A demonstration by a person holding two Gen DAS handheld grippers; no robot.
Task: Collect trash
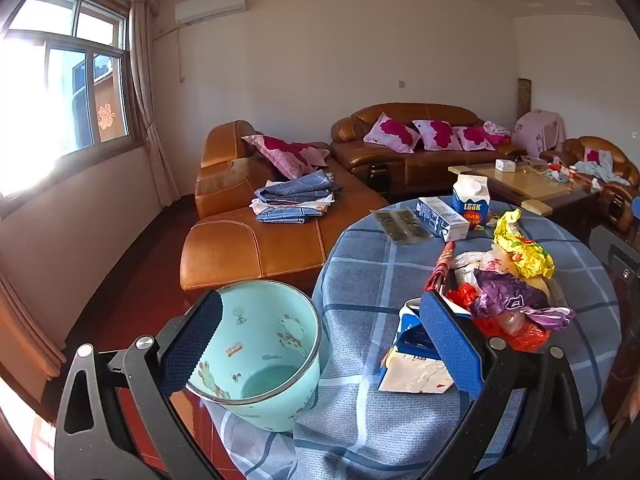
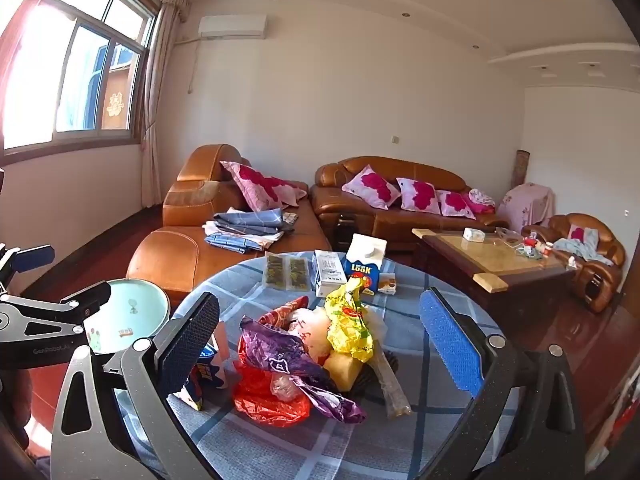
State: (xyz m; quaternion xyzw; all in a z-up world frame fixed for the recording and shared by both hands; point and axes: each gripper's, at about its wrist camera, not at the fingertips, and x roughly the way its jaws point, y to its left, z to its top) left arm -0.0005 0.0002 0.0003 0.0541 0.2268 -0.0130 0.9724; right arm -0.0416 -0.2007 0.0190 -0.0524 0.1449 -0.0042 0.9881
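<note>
Item: trash heap (image 2: 304, 356), mid round table (image 2: 400, 440); bin (image 1: 256, 352) at table's left edge. Your left gripper (image 1: 320, 344), right gripper (image 2: 320, 344): jaws wide, empty. Pinch one wrapper from top; carry clear over rim.

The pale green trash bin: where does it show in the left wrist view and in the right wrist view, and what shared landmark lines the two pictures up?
Left wrist view: the pale green trash bin is at lower centre-left, beside the table's left edge, its open mouth facing the camera.
Right wrist view: the bin is at the left, partly hidden behind the other gripper's frame.
Shared landmark: the upright blue Look carton at the table's far side.
</note>
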